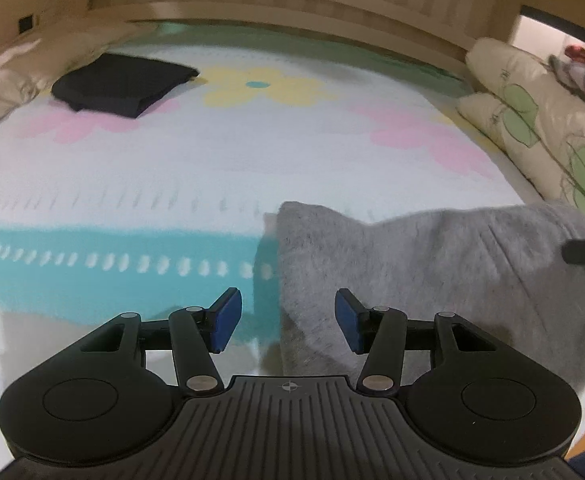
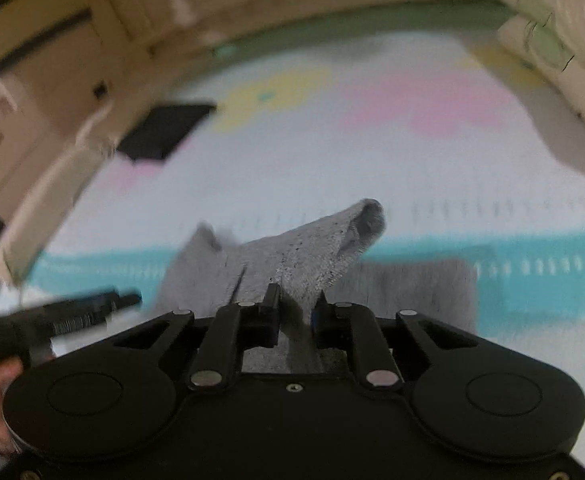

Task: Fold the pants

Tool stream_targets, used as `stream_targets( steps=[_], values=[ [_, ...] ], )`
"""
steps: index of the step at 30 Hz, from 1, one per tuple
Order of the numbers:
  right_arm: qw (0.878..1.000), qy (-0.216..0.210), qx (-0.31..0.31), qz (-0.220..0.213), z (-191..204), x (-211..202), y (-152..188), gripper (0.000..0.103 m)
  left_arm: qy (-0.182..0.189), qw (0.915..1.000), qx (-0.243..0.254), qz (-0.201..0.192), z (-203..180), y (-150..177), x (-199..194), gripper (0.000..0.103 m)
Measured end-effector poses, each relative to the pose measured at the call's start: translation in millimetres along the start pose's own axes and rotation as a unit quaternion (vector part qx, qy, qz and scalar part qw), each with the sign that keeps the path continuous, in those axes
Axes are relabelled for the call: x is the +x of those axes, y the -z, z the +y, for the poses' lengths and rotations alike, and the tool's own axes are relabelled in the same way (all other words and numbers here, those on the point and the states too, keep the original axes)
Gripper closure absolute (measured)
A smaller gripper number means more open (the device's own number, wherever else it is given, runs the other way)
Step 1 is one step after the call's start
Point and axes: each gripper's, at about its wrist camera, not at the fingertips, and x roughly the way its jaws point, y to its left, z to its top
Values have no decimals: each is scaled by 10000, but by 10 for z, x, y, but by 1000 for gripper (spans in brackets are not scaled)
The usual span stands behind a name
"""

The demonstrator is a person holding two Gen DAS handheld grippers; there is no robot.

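Bed with white quilted cover, pastel flowers and a teal band (image 1: 220,160) fills both views; I work at its near edge. The grey fleecy pants (image 1: 432,264) lie across the teal band, long axis running left to right, bulk to the right of my left tongs (image 1: 288,322). Their left edge sits just between the wide-spread blue pads (image 1: 226,320), touching neither as far as I see.

My right tongs (image 2: 295,312) pinch a raised ridge of the same grey cloth, jaws narrow on it, a peak lifted beyond the tips. Right is the nearer, engaged hand.

Judgement: the left must shift right onto the edge before any fold. Folded black garment (image 1: 122,84) lies far left, well apart.
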Motion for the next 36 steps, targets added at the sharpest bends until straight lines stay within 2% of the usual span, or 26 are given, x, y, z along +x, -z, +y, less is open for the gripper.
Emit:
stream_targets(
  steps=[2,4,7,9,12,13,16,17,18,20,23,25,27,32,35,36],
  values=[
    [9995,270,140,16,-116,37,-40,82,63,9999,157,14,-79,11,27,53],
    [9966,765,220,223,-249,189,5,82,159,9995,244,99,-147,30,83,53],
    [9870,1310,49,924,-353,542,182,80,335,9982,409,283,-259,92,163,53],
    [9856,1452,-103,865,-345,599,288,76,461,9961,638,403,-347,152,191,52],
    [9837,1554,-386,822,-259,575,301,66,328,9908,1103,718,-459,278,291,46],
    [9825,1632,-355,820,-265,582,304,56,219,9884,1255,831,-481,331,332,44],
    [9791,1852,-157,825,-302,618,322,35,235,9897,1136,842,-411,326,308,42],
    [9780,1906,-84,838,-334,617,325,32,290,9906,1007,874,-370,301,302,42],
    [9774,1940,-27,844,-373,588,304,25,339,9920,822,893,-321,277,295,42],
    [9751,2025,157,886,-414,602,285,19,362,9946,462,861,-239,234,256,43],
    [9746,1955,528,956,-506,589,302,16,448,9972,307,510,-232,191,111,42],
    [9734,1914,735,1018,-566,585,302,10,453,9973,466,336,-318,173,42,42],
    [9716,1930,884,1048,-618,576,318,7,423,9965,648,322,-440,177,37,42],
    [9696,1896,1128,1061,-703,580,342,2,320,9920,1000,698,-746,239,228,42],
    [9683,1847,1306,1063,-742,585,379,1,35,9893,1209,819,-854,322,349,36],
    [9678,1812,1397,1049,-767,581,392,1,-108,9886,1278,783,-896,348,372,30]
  ],
)
